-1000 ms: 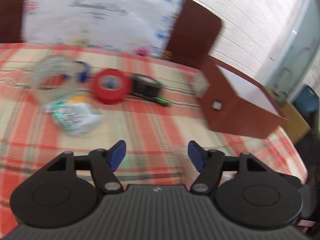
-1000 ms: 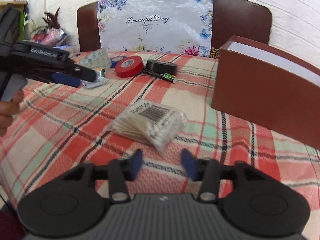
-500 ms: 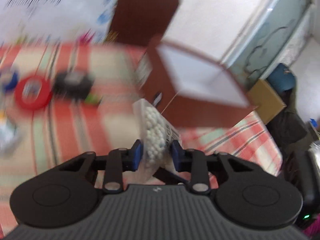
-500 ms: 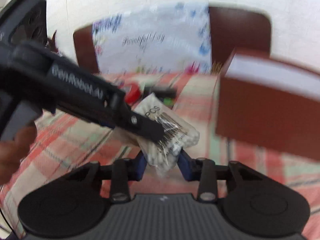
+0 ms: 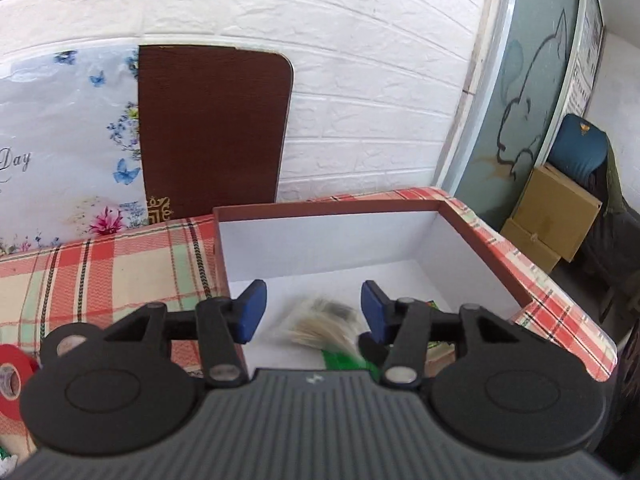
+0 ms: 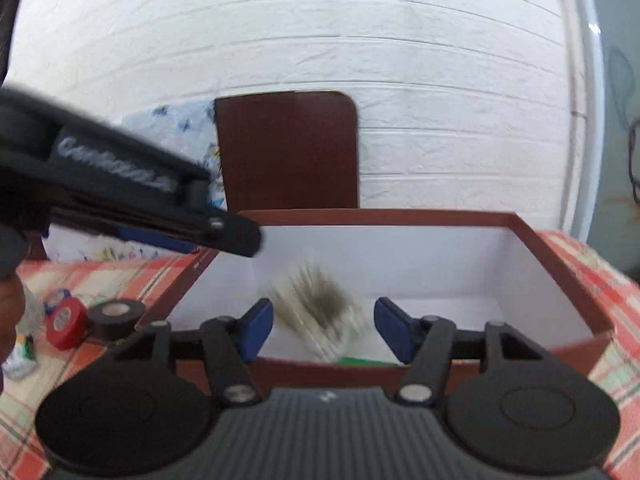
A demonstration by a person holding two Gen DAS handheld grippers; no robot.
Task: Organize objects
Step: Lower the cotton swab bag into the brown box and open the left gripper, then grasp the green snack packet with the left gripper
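The left tongs [image 5: 311, 312] are being held spread, with nothing pinched between the blue pads; their jaws have just been opening. The right tongs [image 6: 324, 326] are likewise being held spread and empty, their jaws also just opened. The clear plastic bag of cotton swabs [image 6: 316, 308], blurred, is being seen free of both pairs of pads, inside the open brown cardboard box with white lining [image 5: 486, 246]; whether it is resting on the box floor cannot be told. The box is being carried by the desk covered in red checked cloth [image 5: 108, 272]. A red tape roll [image 6: 64, 322] and a black tape roll [image 6: 116, 316] are lying on the desk left of the box.
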